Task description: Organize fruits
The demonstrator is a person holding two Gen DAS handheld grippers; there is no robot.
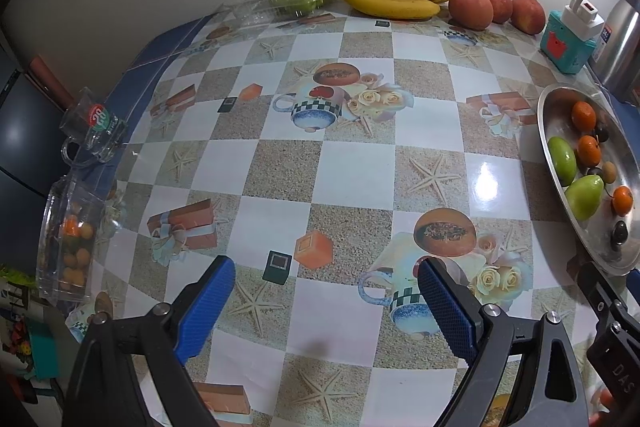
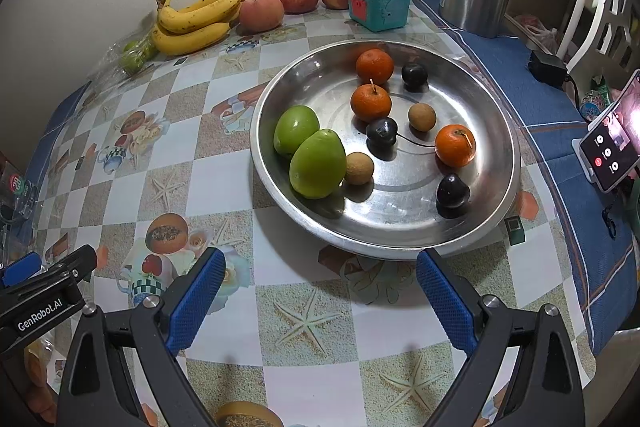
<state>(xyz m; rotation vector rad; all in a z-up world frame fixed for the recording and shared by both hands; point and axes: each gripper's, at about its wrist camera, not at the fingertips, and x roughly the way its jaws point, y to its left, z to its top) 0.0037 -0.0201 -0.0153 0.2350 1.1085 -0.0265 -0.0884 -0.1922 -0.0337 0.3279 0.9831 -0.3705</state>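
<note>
Both claws, the left claw [image 1: 326,293] and the right claw [image 2: 320,285], hang wide open over the surface [image 1: 352,183], holding nothing. Mixed fruits sit jumbled in the metal bowl [image 2: 280,195]. Sorting looks barely begun; bananas [image 2: 192,21] wait by the wall.

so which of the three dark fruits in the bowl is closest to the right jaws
The dark fruit at the bowl's near right, below the orange; the other two lie further back.
</note>
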